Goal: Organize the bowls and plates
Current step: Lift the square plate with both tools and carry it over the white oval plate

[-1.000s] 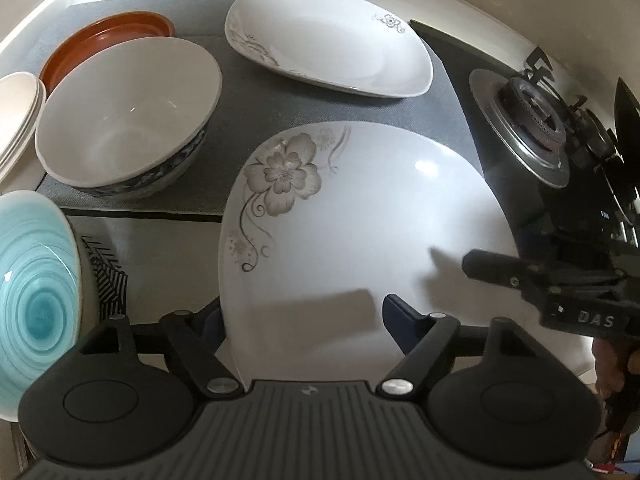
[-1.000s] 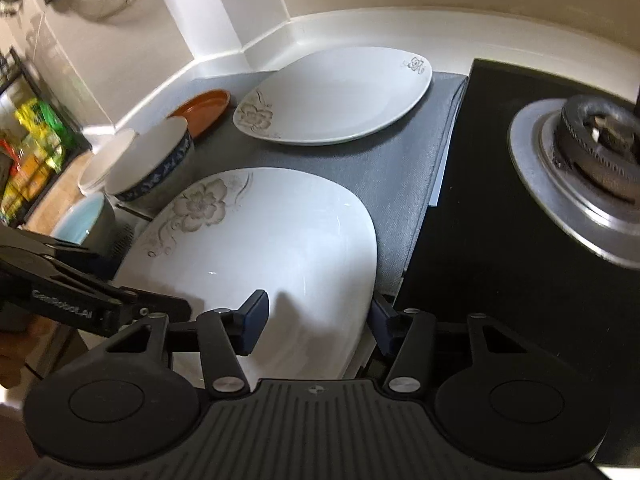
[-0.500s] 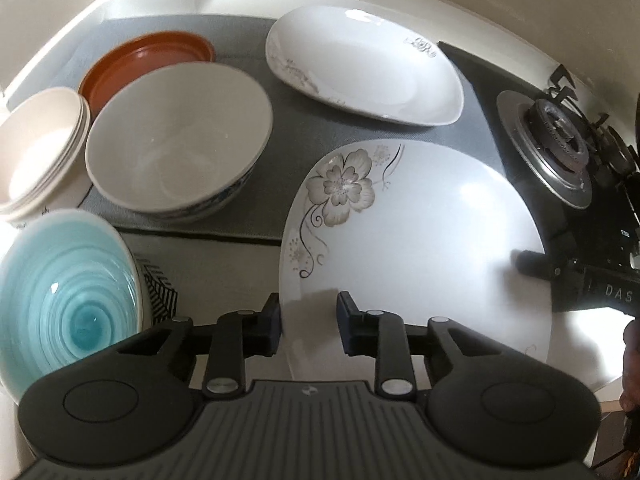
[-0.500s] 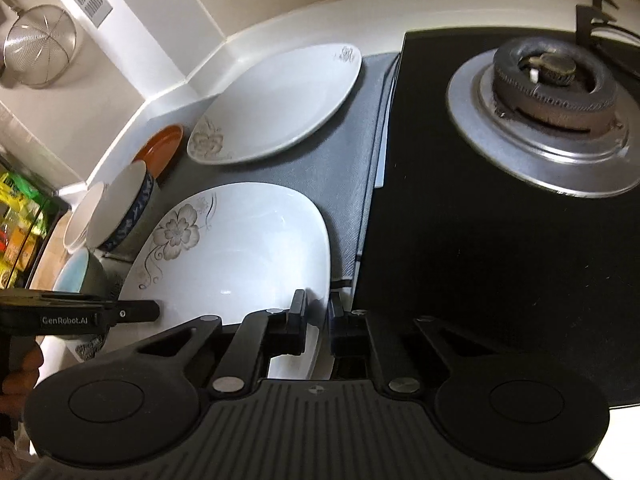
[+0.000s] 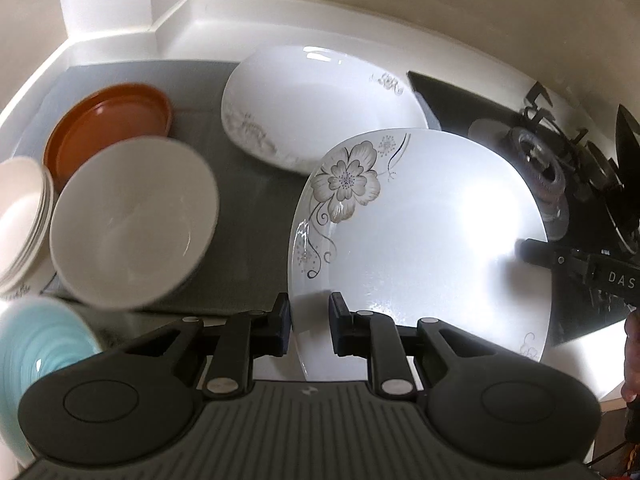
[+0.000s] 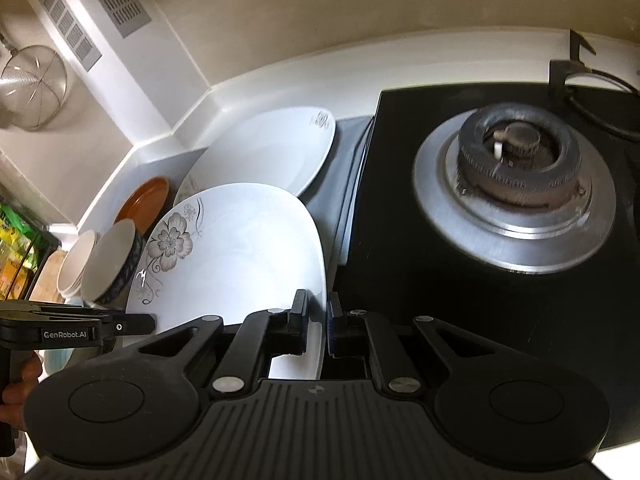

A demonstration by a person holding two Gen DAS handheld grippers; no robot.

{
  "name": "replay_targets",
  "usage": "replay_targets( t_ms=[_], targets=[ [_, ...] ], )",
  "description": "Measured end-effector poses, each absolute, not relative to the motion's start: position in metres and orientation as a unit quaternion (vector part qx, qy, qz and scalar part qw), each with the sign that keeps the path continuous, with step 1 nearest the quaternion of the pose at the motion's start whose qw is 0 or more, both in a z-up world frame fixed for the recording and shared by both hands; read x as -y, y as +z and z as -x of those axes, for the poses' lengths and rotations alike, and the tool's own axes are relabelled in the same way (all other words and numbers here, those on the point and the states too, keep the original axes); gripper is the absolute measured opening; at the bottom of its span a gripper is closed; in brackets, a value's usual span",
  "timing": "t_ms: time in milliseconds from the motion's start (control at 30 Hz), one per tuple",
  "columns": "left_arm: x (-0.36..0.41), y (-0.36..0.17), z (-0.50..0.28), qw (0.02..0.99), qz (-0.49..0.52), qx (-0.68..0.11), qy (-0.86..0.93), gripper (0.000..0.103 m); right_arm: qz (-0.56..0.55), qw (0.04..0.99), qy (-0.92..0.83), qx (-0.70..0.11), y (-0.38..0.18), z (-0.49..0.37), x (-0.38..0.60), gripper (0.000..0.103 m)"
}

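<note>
Where white counter [image 5: 192, 28] meets black hob [image 6: 460, 304], grey mat [image 5: 248, 216] under bowl [image 5: 132, 220], brown dish [image 5: 108, 128] and far plate [image 5: 316, 112]; burner [image 6: 514, 184] on hob; flowered plate [image 5: 420, 240] tilted, overlapping far plate; left gripper [image 5: 310, 324], just narrowed, pinching its near rim; right gripper [image 6: 317, 322] clamped thin on opposite edge.
</note>
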State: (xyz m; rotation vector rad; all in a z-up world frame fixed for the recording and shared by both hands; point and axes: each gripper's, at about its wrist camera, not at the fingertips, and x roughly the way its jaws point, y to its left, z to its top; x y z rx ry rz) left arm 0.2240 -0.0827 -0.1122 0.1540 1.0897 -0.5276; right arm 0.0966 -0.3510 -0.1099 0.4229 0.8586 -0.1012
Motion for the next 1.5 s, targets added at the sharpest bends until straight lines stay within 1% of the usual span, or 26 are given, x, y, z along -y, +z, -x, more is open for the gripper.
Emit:
replay_targets(
  t_ms=[400, 833, 1267, 1333, 1500],
  targets=[
    [0.115, -0.095, -0.280, 0.841, -0.083, -0.483, -0.229, 0.022, -0.188, 0.902, -0.041, -0.387, -0.096, -0.156, 0.375, 0.011],
    [0.131, -0.100, -0.339, 0.842, -0.085, -0.495, -0.198, 0.022, -0.192, 0.890, -0.038, -0.411, -0.114, -0.242, 0.393, 0.012],
    [0.144, -0.108, -0.377, 0.826, -0.096, -0.524, -0.186, 0.021, -0.183, 0.878, -0.058, -0.439, -0.127, -0.273, 0.390, 0.012],
    [0.146, -0.109, -0.377, 0.830, -0.110, -0.515, -0.181, 0.019, -0.176, 0.878, -0.059, -0.441, -0.129, -0.276, 0.389, 0.012],
    [0.150, -0.109, -0.383, 0.835, -0.125, -0.504, -0.181, 0.018, -0.162, 0.883, -0.065, -0.436, -0.130, -0.283, 0.385, 0.012]
  ],
)
